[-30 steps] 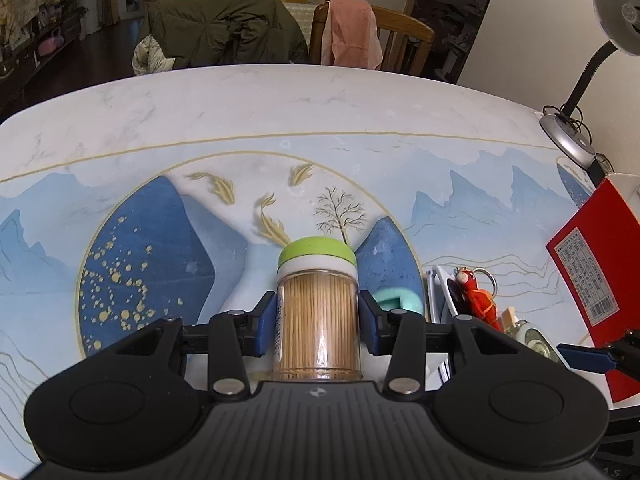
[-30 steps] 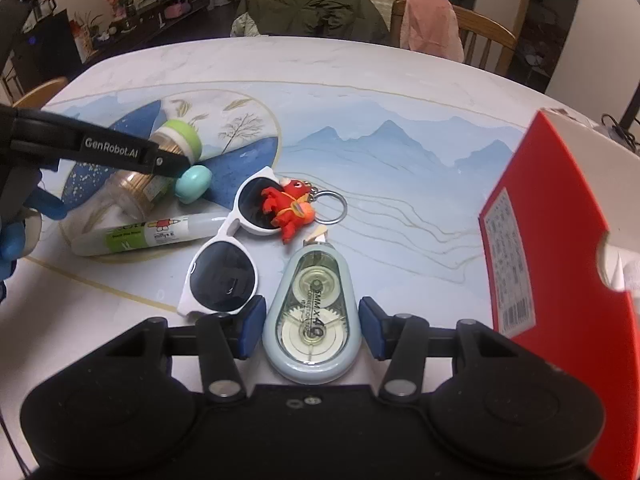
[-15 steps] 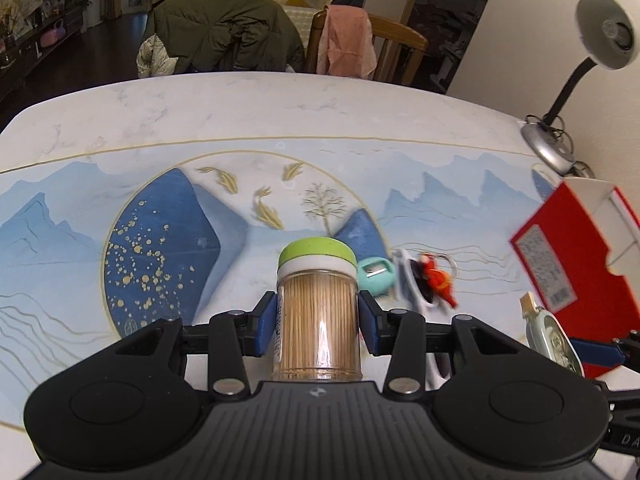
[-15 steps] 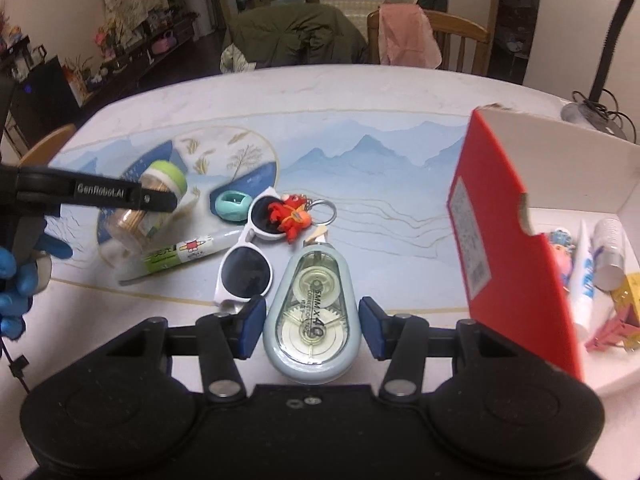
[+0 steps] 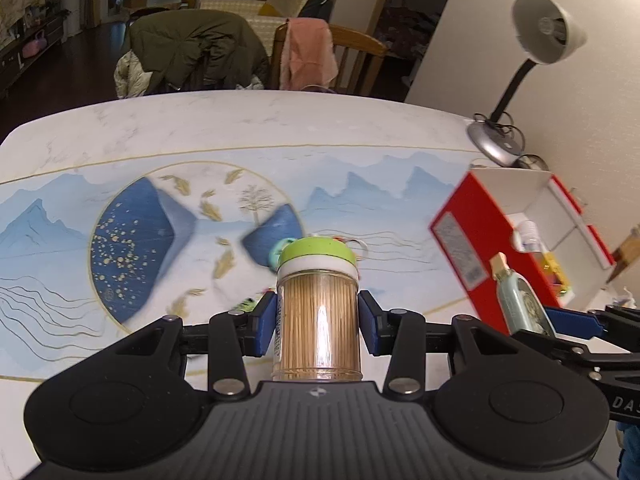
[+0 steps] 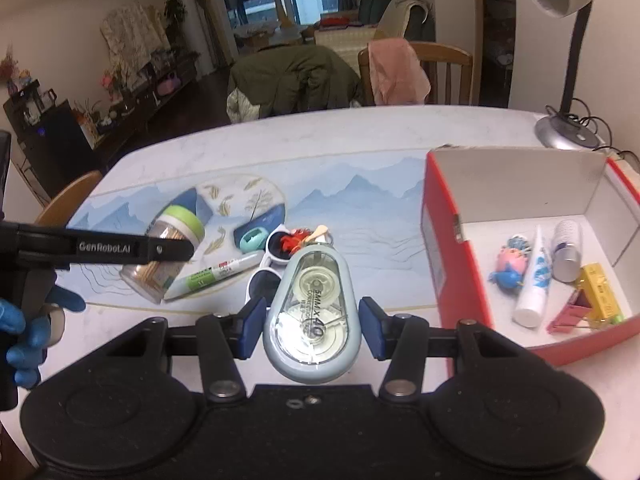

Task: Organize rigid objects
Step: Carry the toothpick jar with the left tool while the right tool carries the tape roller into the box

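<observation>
Two items in transit, one per gripper. Left gripper (image 5: 318, 322): clamped on the toothpick jar (image 5: 318, 312), green lid forward, carried above the table (image 5: 280, 128). Right gripper (image 6: 312, 328): clamped on the correction tape dispenser (image 6: 312, 312), also off the table, just beside the red box (image 6: 448, 248). Step in hand, by judgement: carrying both items to the box; next move calls for bringing each over the open top and letting go without striking the near wall. Right wrist view alone shows the box contents: a white tube (image 6: 534, 280), a small bottle (image 6: 566, 250), a pink-and-blue toy (image 6: 508, 266), a yellow item (image 6: 598, 292); also the unsorted marker (image 6: 218, 274), sunglasses (image 6: 266, 270), and teal object (image 6: 253, 237). Left wrist view hides most of these behind the jar.
</observation>
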A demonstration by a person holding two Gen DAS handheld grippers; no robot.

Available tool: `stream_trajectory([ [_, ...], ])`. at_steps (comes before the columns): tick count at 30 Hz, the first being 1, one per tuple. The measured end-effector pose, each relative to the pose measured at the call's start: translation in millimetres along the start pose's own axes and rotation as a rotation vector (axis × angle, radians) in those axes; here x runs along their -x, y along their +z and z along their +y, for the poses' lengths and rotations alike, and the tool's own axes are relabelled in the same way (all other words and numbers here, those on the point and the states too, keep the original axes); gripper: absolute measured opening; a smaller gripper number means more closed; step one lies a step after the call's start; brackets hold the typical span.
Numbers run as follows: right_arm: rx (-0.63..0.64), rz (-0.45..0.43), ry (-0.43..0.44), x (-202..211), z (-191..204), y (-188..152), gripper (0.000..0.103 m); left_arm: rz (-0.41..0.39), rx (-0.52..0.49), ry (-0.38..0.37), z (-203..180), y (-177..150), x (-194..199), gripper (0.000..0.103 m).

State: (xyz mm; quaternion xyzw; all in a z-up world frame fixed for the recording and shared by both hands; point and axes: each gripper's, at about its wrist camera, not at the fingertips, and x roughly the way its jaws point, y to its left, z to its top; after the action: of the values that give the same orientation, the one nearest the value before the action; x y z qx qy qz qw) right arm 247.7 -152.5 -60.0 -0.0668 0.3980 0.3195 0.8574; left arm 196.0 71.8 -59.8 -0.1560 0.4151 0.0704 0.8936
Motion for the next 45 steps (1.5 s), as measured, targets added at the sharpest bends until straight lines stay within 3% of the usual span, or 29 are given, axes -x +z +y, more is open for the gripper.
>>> stream_trajectory([
  [15,-0.056,-0.063,0.011,46,-64,2,0.050,-0.011,-0.067,-0.057,-94,-3,16,0.042],
  [33,-0.101,-0.076,-0.025,59,-182,-1,0.050,0.019,-0.170,-0.063,-219,10,-32,0.042],
  [45,-0.072,-0.068,-0.076,45,-239,13,0.050,0.052,-0.217,-0.025,-275,41,-92,0.042],
])
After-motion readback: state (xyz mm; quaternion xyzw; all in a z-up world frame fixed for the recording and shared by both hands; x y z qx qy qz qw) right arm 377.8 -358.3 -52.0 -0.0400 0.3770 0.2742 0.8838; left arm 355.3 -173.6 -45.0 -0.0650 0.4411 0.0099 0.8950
